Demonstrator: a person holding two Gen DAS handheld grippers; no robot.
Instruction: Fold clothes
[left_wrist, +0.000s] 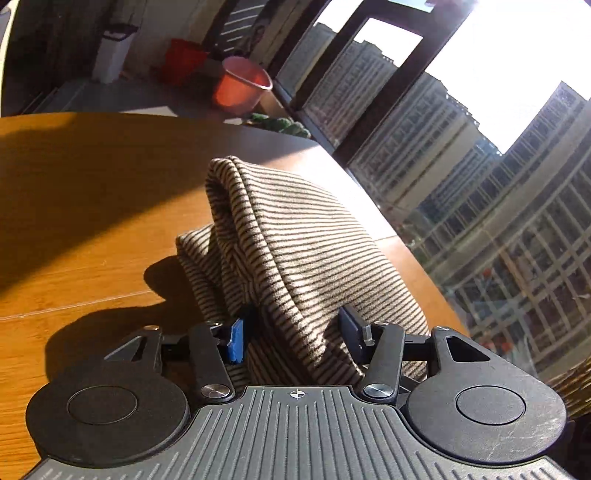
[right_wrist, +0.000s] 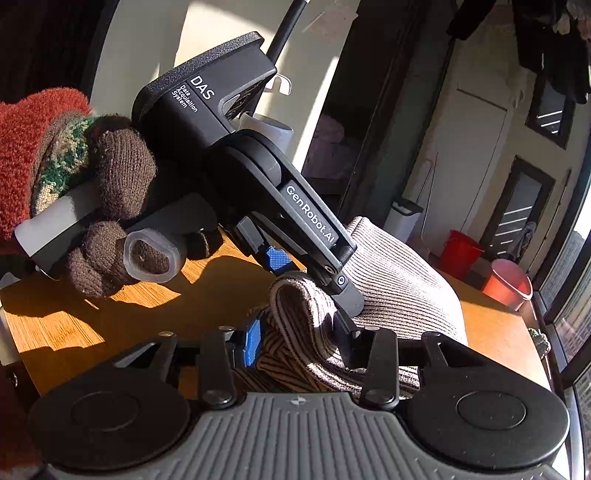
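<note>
Wooden table (left_wrist: 74, 206) — both grippers pinch striped garment (left_wrist: 295, 236); buckets' insides unseen.

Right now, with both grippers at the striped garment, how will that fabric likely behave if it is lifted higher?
The striped garment probably stays floppy: it drapes in soft folds from the left gripper. It looks like a light knit, likely sagging between holds. Bunched cloth fills the right gripper, so slipping seems unlikely.

Black claws, blue pads (left_wrist: 235, 341), ribbed grey housing; left claw (right_wrist: 295, 266) marked "GenRobot.AI", "DAS"; brown knit glove (right_wrist: 110, 206), red sleeve (right_wrist: 22, 147).
</note>
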